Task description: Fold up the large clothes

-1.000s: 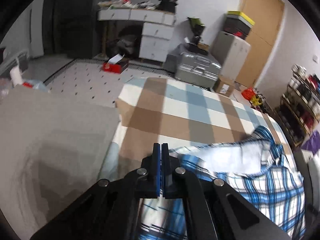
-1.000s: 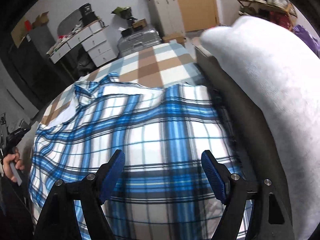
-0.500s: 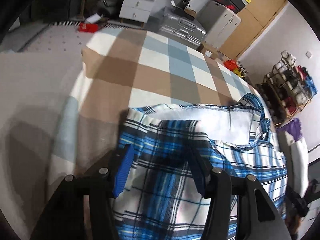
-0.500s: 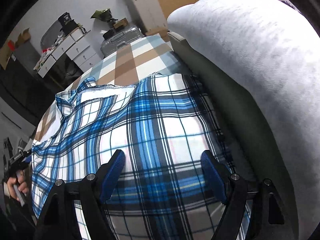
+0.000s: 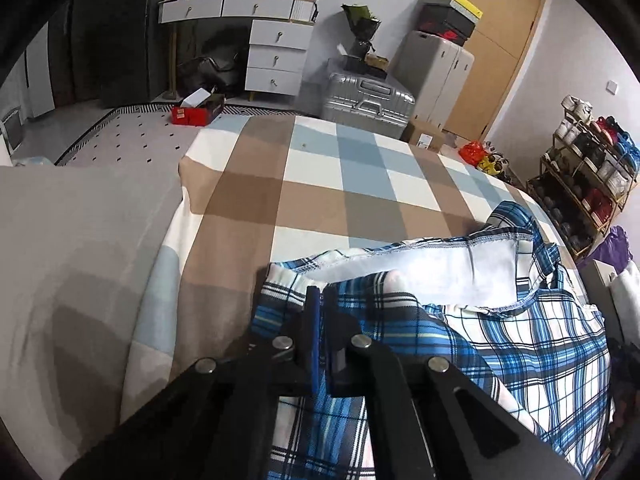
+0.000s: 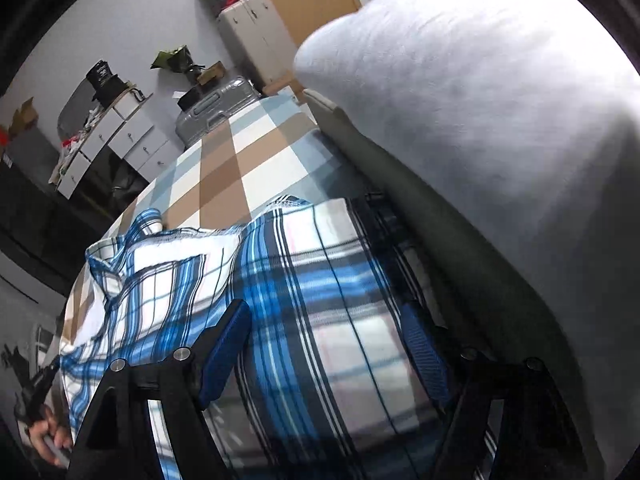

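Evidently the plaid shirt (image 5: pixel 540 344) on the checked bed (image 5: pixel 320 184) is limp (best taken by its edges): left gripper (image 5: pixel 320 300) pinches its hem, right gripper (image 6: pixel 324 344), jaws just narrowing, straddles cloth ungripped.

The plaid shirt (image 6: pixel 304 320) is motion-blurred and cut off by the bottom edge.

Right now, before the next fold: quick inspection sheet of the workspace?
Surface: checked bedspread, mostly bare beyond the shirt.
Job's things: blue plaid shirt, rumpled, pale inside turned up along its far edge.
Clutter: grey pillow against the shirt's side.
Grippers: left tool shut at the shirt's edge; right tool open, shirt between, jaws just closing.
Cables: nothing seen.
Surroundings: suitcase, drawers, shoe rack.
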Demonstrator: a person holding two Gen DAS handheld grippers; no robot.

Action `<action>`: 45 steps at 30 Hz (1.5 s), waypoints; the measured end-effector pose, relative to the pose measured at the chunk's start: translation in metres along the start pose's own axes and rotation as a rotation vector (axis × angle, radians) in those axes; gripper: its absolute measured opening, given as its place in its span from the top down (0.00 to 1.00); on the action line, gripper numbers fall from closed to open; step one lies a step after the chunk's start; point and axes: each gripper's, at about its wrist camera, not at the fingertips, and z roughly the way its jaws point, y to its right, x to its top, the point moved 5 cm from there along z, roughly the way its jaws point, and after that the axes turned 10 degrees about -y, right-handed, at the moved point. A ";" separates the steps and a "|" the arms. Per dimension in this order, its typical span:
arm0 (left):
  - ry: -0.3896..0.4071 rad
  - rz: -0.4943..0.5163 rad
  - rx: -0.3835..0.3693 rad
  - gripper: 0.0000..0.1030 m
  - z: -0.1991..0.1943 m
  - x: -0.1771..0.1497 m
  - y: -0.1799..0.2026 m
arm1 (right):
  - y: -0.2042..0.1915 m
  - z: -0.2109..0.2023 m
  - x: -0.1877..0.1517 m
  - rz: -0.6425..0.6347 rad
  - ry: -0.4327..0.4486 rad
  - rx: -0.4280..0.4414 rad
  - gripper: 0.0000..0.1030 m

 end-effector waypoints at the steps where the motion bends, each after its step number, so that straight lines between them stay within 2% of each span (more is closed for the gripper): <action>1: 0.002 0.005 0.004 1.00 0.000 0.000 -0.001 | -0.001 0.002 0.001 0.000 0.009 -0.003 0.45; 2: 0.004 0.010 0.011 1.00 0.000 0.000 -0.002 | -0.002 0.003 0.003 -0.004 0.017 -0.001 0.76; 3: 0.006 0.013 0.020 1.00 -0.001 -0.001 -0.005 | -0.005 0.004 0.003 -0.018 0.013 0.014 0.97; 5: 0.001 0.004 0.032 1.00 0.001 -0.002 -0.012 | -0.010 -0.004 0.004 -0.034 0.053 0.027 0.97; 8: -0.022 -0.018 0.053 1.00 0.006 -0.004 -0.023 | -0.019 -0.033 0.005 -0.098 0.200 0.049 0.98; 9: -0.033 -0.022 0.052 1.00 0.008 -0.005 -0.024 | -0.018 -0.038 0.007 -0.088 0.216 0.032 0.98; 11: -0.043 -0.021 0.047 1.00 0.009 -0.008 -0.024 | -0.008 -0.038 0.013 -0.048 0.216 -0.038 0.94; 12: -0.041 -0.011 0.051 1.00 0.009 -0.008 -0.021 | 0.000 -0.032 0.016 -0.016 0.173 -0.065 0.93; 14: -0.030 0.014 0.054 1.00 0.006 -0.007 -0.015 | 0.002 -0.026 0.016 -0.014 0.115 -0.060 0.90; 16: -0.017 0.043 0.050 1.00 0.002 -0.006 -0.007 | -0.007 -0.032 0.011 -0.061 0.125 -0.018 0.69; 17: -0.011 0.058 0.040 1.00 -0.001 -0.004 -0.003 | -0.012 -0.036 0.007 -0.083 0.138 0.008 0.43; 18: -0.006 0.065 0.028 0.91 -0.002 -0.003 0.000 | -0.017 -0.042 0.003 -0.107 0.153 0.038 0.31; 19: -0.004 0.069 0.003 0.68 -0.004 -0.001 0.005 | -0.022 -0.046 -0.001 -0.125 0.164 0.057 0.31; 21: -0.021 0.060 -0.033 0.42 -0.002 0.003 0.013 | -0.030 -0.050 -0.007 -0.159 0.157 0.068 0.31; 23: -0.082 0.075 -0.058 0.42 0.009 0.007 0.027 | -0.038 -0.045 -0.013 -0.175 0.107 0.076 0.31; 25: -0.128 0.100 -0.044 0.42 0.021 0.008 0.038 | -0.046 -0.037 -0.018 -0.190 0.056 0.073 0.31; 29: -0.085 0.172 0.026 0.42 0.034 0.011 0.061 | -0.053 -0.021 -0.023 -0.260 0.031 -0.049 0.31; 32: -0.105 0.267 0.052 0.42 0.045 0.012 0.079 | -0.047 -0.005 -0.024 -0.249 -0.008 -0.068 0.32; 34: -0.115 0.324 0.095 0.42 0.050 0.012 0.088 | -0.044 -0.001 -0.027 -0.259 -0.007 -0.057 0.48; 35: -0.115 0.333 0.100 0.42 0.051 0.012 0.089 | -0.044 0.000 -0.027 -0.261 -0.007 -0.040 0.69; 36: -0.114 0.332 0.097 0.42 0.050 0.012 0.088 | -0.042 -0.005 -0.027 -0.253 0.010 -0.011 0.84; 38: -0.115 0.299 0.074 0.42 0.048 0.012 0.082 | -0.037 -0.023 -0.025 -0.210 0.085 0.101 0.86; 39: -0.117 0.286 0.062 0.42 0.049 0.011 0.080 | -0.030 -0.032 -0.024 -0.176 0.126 0.106 0.87; 41: -0.126 0.268 0.063 0.42 0.051 0.008 0.074 | -0.027 -0.031 -0.022 -0.166 0.121 0.057 0.85; 43: -0.132 0.258 0.078 0.42 0.052 0.004 0.071 | -0.032 -0.023 -0.023 -0.194 0.049 -0.040 0.77; 44: -0.128 0.251 0.079 0.42 0.052 0.002 0.069 | -0.034 -0.025 -0.024 -0.194 0.051 -0.072 0.68; 45: -0.118 0.246 0.071 0.42 0.052 -0.001 0.067 | -0.039 -0.030 -0.025 -0.197 0.065 -0.089 0.54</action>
